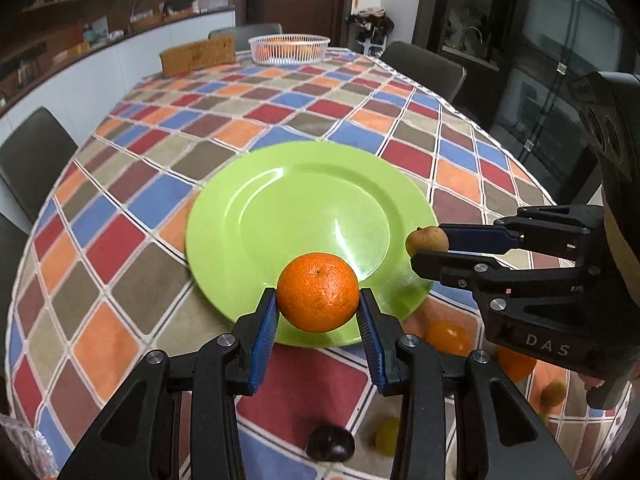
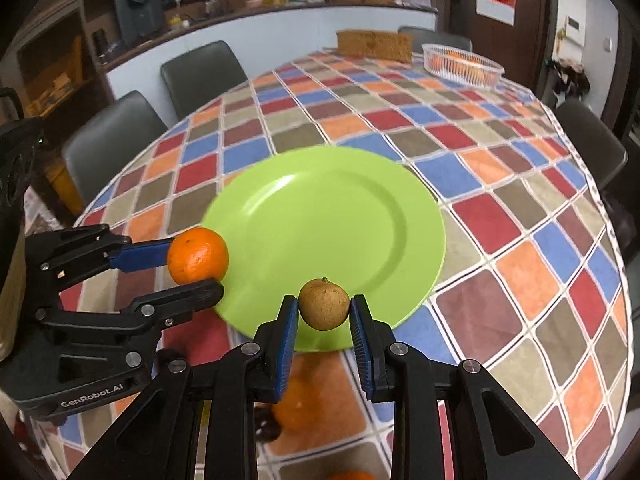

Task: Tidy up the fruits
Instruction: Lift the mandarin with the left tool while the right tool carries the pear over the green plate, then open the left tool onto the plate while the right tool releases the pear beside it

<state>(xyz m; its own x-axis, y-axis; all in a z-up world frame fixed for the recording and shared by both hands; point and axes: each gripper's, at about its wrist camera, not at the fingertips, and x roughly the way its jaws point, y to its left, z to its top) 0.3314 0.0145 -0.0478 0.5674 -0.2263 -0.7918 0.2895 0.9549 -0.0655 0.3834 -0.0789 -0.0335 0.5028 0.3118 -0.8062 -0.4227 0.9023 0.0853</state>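
Note:
My left gripper [image 1: 319,304] is shut on an orange tangerine [image 1: 318,297], held above the near rim of a bare green plate [image 1: 256,216]. From the right wrist view the same tangerine [image 2: 197,255] sits in the left gripper [image 2: 196,258] at the plate's [image 2: 328,216] left edge. My right gripper [image 2: 325,309] is shut on a small round brown fruit [image 2: 324,304] over the plate's near rim. In the left wrist view that brown fruit [image 1: 426,240] and the right gripper [image 1: 420,246] hang at the plate's right rim.
Loose fruits lie on the checked tablecloth [image 1: 120,200] near the front edge: two oranges [image 1: 447,337], a dark round fruit [image 1: 330,442], a yellow-green one [image 1: 387,436]. A white basket [image 1: 289,49] with oranges and a brown box [image 1: 198,56] stand at the far end. Chairs ring the table.

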